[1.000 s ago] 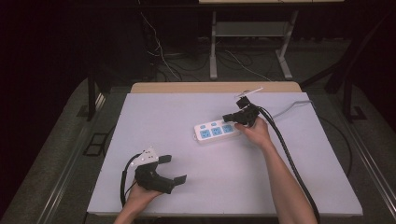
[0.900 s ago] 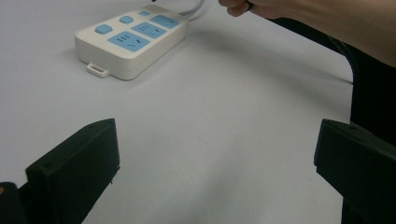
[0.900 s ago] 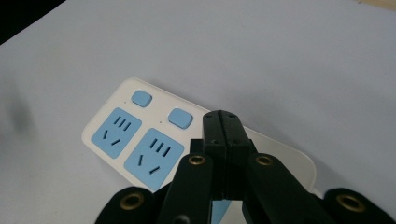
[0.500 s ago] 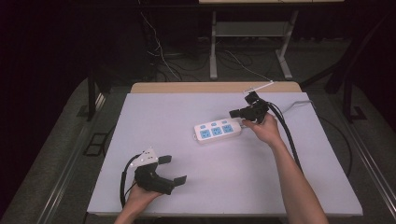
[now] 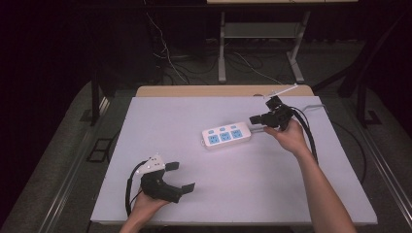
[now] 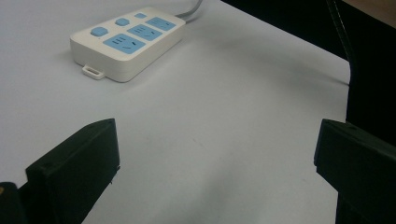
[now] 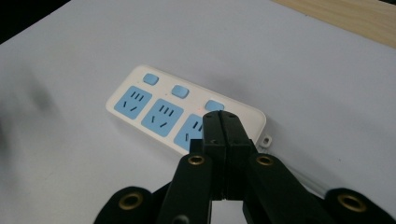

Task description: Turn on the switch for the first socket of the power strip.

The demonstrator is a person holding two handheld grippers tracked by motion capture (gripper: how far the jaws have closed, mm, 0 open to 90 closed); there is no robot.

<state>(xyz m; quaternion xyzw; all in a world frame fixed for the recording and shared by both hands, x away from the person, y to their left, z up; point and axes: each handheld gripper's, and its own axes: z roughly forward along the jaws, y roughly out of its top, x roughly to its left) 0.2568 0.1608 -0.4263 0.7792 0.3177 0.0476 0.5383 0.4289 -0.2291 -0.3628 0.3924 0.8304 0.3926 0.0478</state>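
Now the pressing of a power strip's switch is in hand.
Left gripper [image 5: 182,177] rests spread and empty, well short of the power strip [image 5: 226,136]; right gripper [image 7: 219,122], clenched on nothing, should descend squarely onto the blue switch [image 7: 214,105] just beyond its tips.

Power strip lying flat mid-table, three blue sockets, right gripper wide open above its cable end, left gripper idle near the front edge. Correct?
Not quite. The right gripper is shut, jaws pressed together with nothing between them, as the right gripper view shows. The rest holds: the power strip lies flat with three blue sockets, and the left gripper sits near the front edge.
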